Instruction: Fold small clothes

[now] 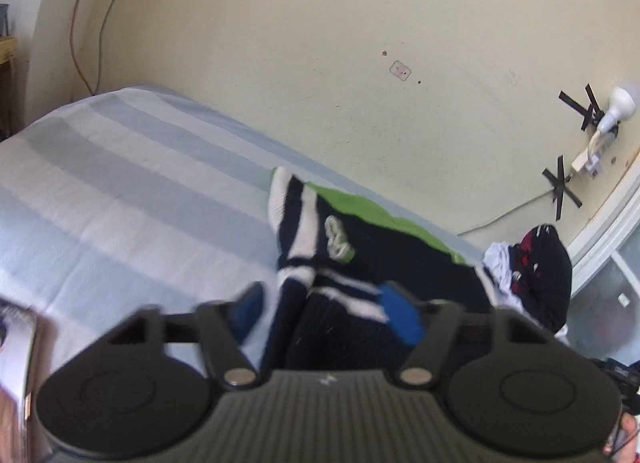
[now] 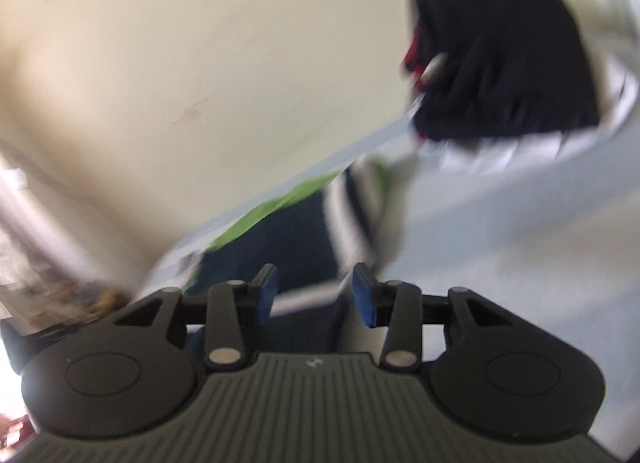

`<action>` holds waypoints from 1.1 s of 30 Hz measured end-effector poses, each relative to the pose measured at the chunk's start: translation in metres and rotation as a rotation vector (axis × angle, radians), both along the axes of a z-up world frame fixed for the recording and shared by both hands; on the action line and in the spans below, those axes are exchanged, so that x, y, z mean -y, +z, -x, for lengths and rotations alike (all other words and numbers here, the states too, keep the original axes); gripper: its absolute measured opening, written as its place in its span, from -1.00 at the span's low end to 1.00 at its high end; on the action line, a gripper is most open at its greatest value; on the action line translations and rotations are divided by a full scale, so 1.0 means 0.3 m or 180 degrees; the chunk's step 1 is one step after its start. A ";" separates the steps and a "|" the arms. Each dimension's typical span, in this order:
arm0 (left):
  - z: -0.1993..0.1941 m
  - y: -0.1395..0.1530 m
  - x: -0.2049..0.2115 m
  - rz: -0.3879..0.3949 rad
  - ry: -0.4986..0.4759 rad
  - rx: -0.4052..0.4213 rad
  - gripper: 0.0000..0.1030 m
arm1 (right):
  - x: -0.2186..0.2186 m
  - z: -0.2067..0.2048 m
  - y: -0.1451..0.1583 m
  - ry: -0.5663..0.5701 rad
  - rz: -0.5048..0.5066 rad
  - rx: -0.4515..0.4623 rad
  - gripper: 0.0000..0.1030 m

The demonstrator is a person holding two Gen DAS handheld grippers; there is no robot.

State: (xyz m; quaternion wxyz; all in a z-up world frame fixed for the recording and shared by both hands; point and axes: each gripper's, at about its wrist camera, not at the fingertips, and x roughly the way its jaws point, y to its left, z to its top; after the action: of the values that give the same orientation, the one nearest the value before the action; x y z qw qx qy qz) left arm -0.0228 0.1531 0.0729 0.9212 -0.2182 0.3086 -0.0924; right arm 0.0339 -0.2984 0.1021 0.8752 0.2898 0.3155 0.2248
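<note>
A small navy garment (image 1: 352,259) with white stripes and a green panel lies on the striped bed sheet (image 1: 120,191). My left gripper (image 1: 324,311) is open, its blue pads on either side of the garment's near edge. In the blurred right wrist view the same navy garment (image 2: 288,239) lies just ahead of my right gripper (image 2: 314,295), which is open with its blue pads apart over the cloth's edge. Whether either gripper touches the cloth is unclear.
A pile of dark, red and white clothes (image 1: 536,271) sits at the bed's far right, also in the right wrist view (image 2: 500,51). A cream wall (image 1: 320,43) runs along the bed. A taped lamp and cable (image 1: 600,123) are on the wall.
</note>
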 end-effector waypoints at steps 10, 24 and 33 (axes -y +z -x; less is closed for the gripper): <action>-0.004 -0.101 0.057 -0.0638 -0.0414 -0.0231 -0.45 | -0.101 0.201 -0.120 0.0417 0.0182 -0.0148 -0.80; 0.032 -0.150 0.070 -0.0721 0.0028 0.0174 -0.81 | -0.191 -0.014 -0.124 -0.0199 0.1027 0.0277 -0.77; 0.026 -0.070 -0.012 -0.0338 0.0030 0.0215 -0.22 | -0.097 -0.011 -0.155 -0.0291 0.0533 0.0123 -0.40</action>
State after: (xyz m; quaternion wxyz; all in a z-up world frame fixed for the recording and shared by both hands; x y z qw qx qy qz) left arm -0.0305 0.1569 0.0521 0.9418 -0.1672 0.2808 -0.0789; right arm 0.0371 -0.2693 0.0555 0.9116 0.2253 0.3027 0.1630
